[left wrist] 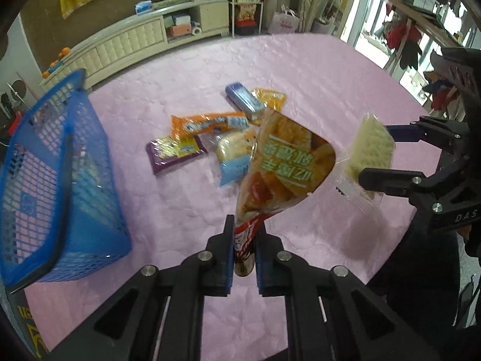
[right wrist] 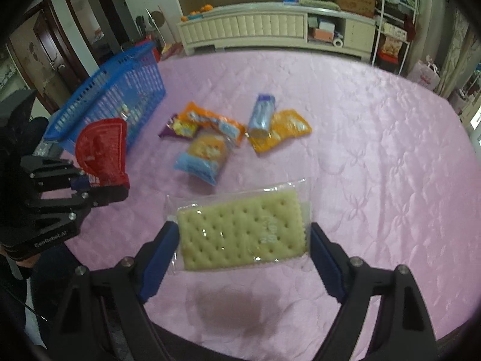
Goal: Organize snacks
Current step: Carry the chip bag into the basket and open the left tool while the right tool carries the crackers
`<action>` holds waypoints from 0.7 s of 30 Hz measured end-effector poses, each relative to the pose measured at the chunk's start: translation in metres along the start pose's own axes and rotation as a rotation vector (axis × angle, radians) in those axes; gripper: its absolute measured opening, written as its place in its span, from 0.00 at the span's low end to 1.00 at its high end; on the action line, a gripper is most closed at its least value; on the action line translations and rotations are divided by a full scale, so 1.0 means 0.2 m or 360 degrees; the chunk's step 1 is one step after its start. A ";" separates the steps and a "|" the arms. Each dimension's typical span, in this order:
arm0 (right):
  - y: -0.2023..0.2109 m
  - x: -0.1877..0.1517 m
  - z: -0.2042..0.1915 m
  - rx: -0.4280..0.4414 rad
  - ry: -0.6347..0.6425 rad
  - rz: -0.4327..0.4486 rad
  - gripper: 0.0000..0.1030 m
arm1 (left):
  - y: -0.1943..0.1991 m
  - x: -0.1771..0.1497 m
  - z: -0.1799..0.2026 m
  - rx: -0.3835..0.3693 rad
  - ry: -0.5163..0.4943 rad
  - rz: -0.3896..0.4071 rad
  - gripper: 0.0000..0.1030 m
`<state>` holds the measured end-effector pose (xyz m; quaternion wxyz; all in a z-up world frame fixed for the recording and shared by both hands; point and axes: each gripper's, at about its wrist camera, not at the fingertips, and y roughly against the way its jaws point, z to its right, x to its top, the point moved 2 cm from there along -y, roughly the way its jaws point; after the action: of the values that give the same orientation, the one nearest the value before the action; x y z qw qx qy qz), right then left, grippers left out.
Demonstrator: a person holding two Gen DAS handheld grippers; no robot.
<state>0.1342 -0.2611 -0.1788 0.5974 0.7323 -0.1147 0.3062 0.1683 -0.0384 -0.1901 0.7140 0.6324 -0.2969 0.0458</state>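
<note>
The blue basket [left wrist: 57,180] stands at the left edge of the pink quilted table [left wrist: 300,69]. Right of the basket lies the loose pile: a purple packet [left wrist: 174,153], an orange bar [left wrist: 207,123], a light-blue bun pack [left wrist: 234,156], a blue-wrapped roll [left wrist: 242,99] and a yellow pouch [left wrist: 270,97]. Further right of the basket, lifted clear of the table, the left gripper [left wrist: 245,252] pinches the red chip bag [left wrist: 282,168] by one corner, jaws nearly closed on it. Farthest from the basket, the right gripper [right wrist: 243,240] spans the wrapped cracker [right wrist: 243,231] across its width, jaws wide.

The bag could swing or slip from that corner hold. Squeezing may crack the cracker, or its slick wrapper may slide out.
</note>
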 end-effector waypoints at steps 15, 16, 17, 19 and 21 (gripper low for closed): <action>0.30 0.31 -0.37 0.0065 0.0097 0.0222 0.85 | 0.43 0.00 -0.24 0.0108 0.0117 0.0234 0.10; 0.31 0.33 -0.41 0.0071 0.0110 0.0237 0.85 | 0.45 0.00 -0.26 0.0119 0.0123 0.0243 0.10; 0.32 0.35 -0.43 0.0078 0.0117 0.0248 0.85 | 0.46 0.00 -0.28 0.0129 0.0126 0.0251 0.10; 0.33 0.40 -0.49 0.0103 0.0136 0.0275 0.85 | 0.50 0.00 -0.34 0.0148 0.0141 0.0269 0.10; 0.34 0.44 -0.55 0.0122 0.0152 0.0293 0.85 | 0.54 -0.01 -0.40 0.0163 0.0169 0.0287 0.10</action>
<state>0.1334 -0.1575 -0.0622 0.5431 0.7255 -0.1410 0.3984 0.1481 0.0576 -0.0974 0.6885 0.6355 -0.3115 0.1584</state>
